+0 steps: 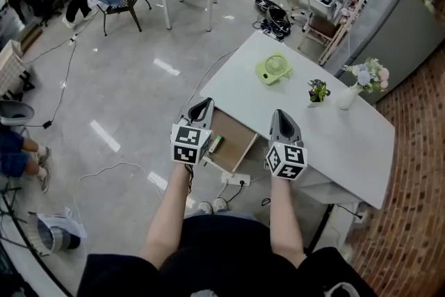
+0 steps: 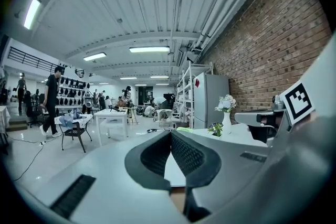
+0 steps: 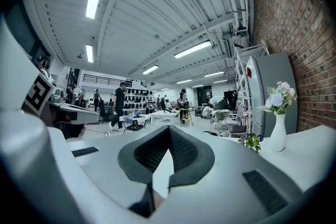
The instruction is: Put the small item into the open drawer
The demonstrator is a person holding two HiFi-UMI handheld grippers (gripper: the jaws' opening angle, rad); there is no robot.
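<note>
The white table [image 1: 348,142] has its drawer [image 1: 233,142] pulled out at the near-left edge. A small greenish item [image 1: 216,144] lies inside the drawer, by its left side. My left gripper [image 1: 202,105] [image 2: 171,134] hovers over the drawer's left edge, shut and holding nothing. My right gripper [image 1: 279,115] [image 3: 169,129] is held above the table just right of the drawer. It is also shut, with nothing between its fingers. Both gripper views look level across the room, so neither shows the drawer's inside.
A green fan [image 1: 272,69], a small potted plant [image 1: 318,90] and a white vase of flowers [image 1: 354,90] stand on the table's far part. A power strip [image 1: 235,179] and cables lie on the floor under the drawer. Brick wall and fridge [image 1: 410,24] at right.
</note>
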